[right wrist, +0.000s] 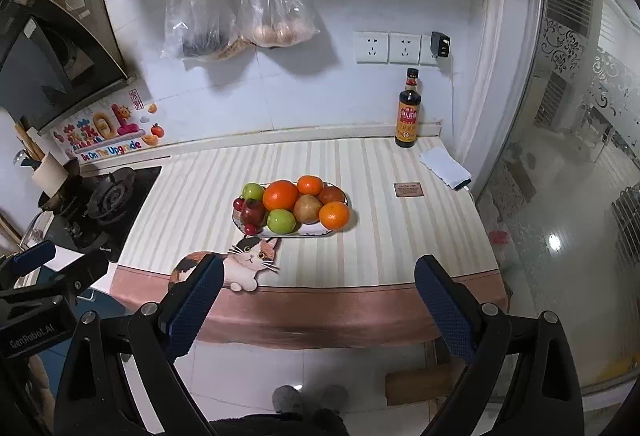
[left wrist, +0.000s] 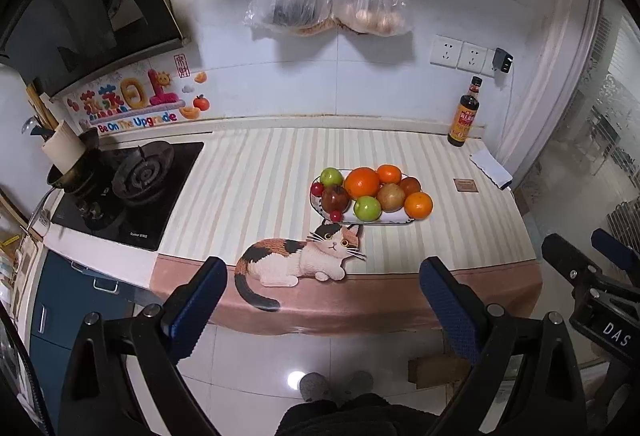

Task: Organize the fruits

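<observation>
Both pairs of jaws stand wide apart and hold nothing; the left gripper (left wrist: 323,276) and the right gripper (right wrist: 319,276) hang off the counter's near edge, well short of the fruit; the plate (left wrist: 394,221) sits near the middle of the striped cloth (left wrist: 256,172), just behind the cat picture (left wrist: 304,260); it carries a large orange (left wrist: 362,182), two smaller oranges, two green apples (left wrist: 367,208), a red apple (left wrist: 335,197), brownish fruits and small red ones; a sauce bottle (left wrist: 466,114) stands upright by the wall; a gas burner (left wrist: 142,172) lies to the left.
</observation>
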A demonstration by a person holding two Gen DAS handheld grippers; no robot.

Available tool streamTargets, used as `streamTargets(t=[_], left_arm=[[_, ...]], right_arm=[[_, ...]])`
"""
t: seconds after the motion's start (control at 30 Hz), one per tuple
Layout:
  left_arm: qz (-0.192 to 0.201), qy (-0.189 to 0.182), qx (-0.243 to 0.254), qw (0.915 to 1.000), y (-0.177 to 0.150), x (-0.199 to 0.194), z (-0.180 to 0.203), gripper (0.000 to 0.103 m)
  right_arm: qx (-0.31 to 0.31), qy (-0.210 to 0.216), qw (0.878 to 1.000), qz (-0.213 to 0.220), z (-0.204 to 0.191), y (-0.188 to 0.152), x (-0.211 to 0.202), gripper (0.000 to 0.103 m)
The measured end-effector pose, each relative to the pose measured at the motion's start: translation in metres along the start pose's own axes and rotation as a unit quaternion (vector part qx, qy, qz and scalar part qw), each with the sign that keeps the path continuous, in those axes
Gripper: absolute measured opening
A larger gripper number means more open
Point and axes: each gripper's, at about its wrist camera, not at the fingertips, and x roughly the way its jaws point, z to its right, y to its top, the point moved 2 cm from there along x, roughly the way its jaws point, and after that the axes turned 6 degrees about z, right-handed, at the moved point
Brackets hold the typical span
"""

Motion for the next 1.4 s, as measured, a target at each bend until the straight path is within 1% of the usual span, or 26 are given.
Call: streamTargets(t=[0.2,0.37,0.47,0.5,0.6,0.8,1.0,1.27,1.4], left_arm=[[0.003,0.001,0.003,1.0000,-0.003,-0.007,-0.001,0.099],[0.003,0.003,-0.002,1.0000,-0.004,-0.006,0.000,0.099],[-0.003,-0.005,-0.009,0.9999,-0.004,0.004,0.000,0.099],[-0.004,-0.005,-0.010,0.9999,-0.003,0.010,-0.001,0.103],[-0.013,0.002,-0.011,0.9999,-0.002,0.031,-0.001,0.103],[-0.035,0.020,-0.003,0.9992,0.004,0.074,0.003,0.103],[-0.059,0.030,0.000,0.9978,0.010,0.113,0.004,0.103],[-0.085,0.037,0.002,0.9957,0.015,0.151,0.007,0.103],[-0.093,0.037,0.001,0.9950,0.018,0.163,0.008,0.103]], right_arm=[[0.004,0.009,1.000,-0.001,-0.003,-0.002,-0.013,0.098],[0.006,0.012,1.000,-0.006,-0.004,-0.005,-0.009,0.099],[0.006,0.006,1.000,-0.005,-0.002,-0.006,0.000,0.099],[0.004,0.003,1.000,-0.006,-0.002,-0.006,0.005,0.099],[0.007,0.007,1.000,-0.013,0.001,-0.007,0.024,0.100],[0.000,0.000,0.999,-0.035,0.003,-0.005,0.072,0.100],[0.001,-0.001,0.998,-0.069,0.005,-0.002,0.125,0.100],[0.007,-0.004,0.995,-0.104,0.013,0.003,0.179,0.100],[0.004,-0.006,0.994,-0.112,0.014,0.005,0.196,0.100]])
